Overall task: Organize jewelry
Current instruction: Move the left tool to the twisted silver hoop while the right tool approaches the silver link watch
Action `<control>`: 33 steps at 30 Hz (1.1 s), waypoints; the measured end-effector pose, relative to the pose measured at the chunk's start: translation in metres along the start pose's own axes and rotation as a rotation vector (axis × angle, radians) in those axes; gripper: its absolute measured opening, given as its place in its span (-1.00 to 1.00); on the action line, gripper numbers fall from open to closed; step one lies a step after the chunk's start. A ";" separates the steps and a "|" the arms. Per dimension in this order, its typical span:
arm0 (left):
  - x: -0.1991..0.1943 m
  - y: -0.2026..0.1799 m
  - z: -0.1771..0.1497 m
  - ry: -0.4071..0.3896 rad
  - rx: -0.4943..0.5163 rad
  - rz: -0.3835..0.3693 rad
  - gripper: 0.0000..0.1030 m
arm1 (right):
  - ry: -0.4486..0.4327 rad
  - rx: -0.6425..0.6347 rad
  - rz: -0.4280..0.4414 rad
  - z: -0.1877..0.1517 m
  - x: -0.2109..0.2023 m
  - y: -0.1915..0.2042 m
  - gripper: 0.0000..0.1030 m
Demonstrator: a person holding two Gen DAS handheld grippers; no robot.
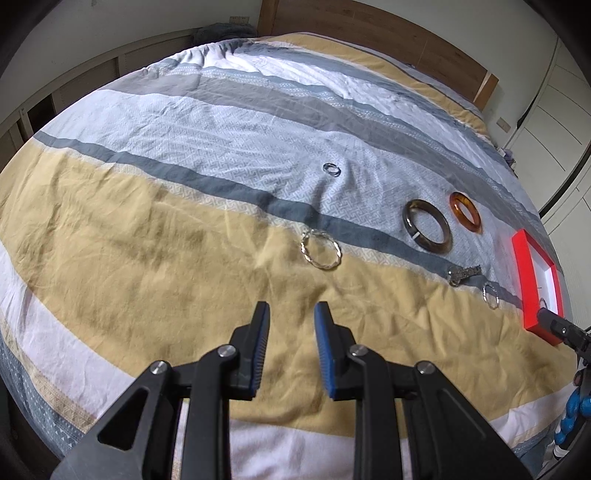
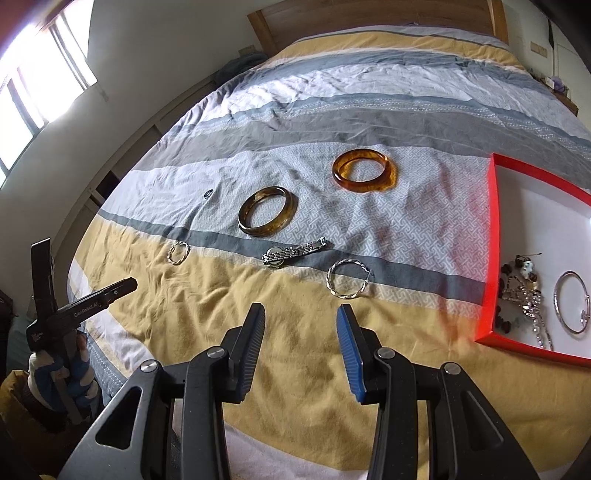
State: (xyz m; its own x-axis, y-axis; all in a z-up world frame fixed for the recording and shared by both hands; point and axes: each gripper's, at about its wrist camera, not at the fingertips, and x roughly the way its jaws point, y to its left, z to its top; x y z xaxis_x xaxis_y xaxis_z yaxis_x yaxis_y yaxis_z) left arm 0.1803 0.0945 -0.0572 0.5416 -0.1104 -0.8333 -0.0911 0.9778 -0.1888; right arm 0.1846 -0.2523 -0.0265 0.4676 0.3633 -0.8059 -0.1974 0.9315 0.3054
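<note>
Progress is judged partial. Inside the red-rimmed shallow tray with white floor (image 2: 493,236) a thin silver bangle (image 2: 573,302) and a tangle of beaded chains (image 2: 526,295) are already deposited. Left on the striped yellow, grey and white bedspread (image 2: 303,369) are an amber bangle (image 2: 364,171), an olive-brown bangle (image 2: 266,211), a steel watch (image 2: 293,252), two twisted silver hoops (image 2: 349,282) (image 2: 179,253) and a small ring (image 1: 331,170). Both the left gripper (image 1: 291,314) and the right gripper (image 2: 301,317) are held parted and empty (the right more widely). A wooden headboard (image 2: 369,14) is noted behind.

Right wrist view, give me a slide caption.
Open right gripper hovers before a twisted silver bangle; red tray already holds jewelry.
</note>
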 end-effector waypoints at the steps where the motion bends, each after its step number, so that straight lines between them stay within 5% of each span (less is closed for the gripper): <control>1: 0.003 0.000 0.001 0.003 0.000 -0.001 -0.54 | 0.004 0.004 0.006 0.001 0.004 -0.001 -0.22; 17: 0.044 -0.011 0.026 0.009 0.026 -0.009 -0.53 | 0.025 0.031 -0.003 0.013 0.040 -0.027 -0.22; 21: 0.049 -0.010 0.031 0.002 0.021 -0.004 -0.27 | 0.023 0.036 0.013 0.017 0.043 -0.028 -0.22; 33: 0.063 -0.011 0.043 0.000 0.040 -0.005 -0.26 | 0.057 0.031 0.109 0.028 0.074 -0.009 -0.18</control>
State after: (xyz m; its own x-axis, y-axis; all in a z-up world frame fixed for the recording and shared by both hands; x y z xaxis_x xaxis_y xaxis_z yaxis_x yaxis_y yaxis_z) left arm 0.2512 0.0844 -0.0857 0.5421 -0.1151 -0.8324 -0.0553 0.9835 -0.1720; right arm 0.2456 -0.2335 -0.0746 0.3945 0.4618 -0.7944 -0.2176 0.8869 0.4075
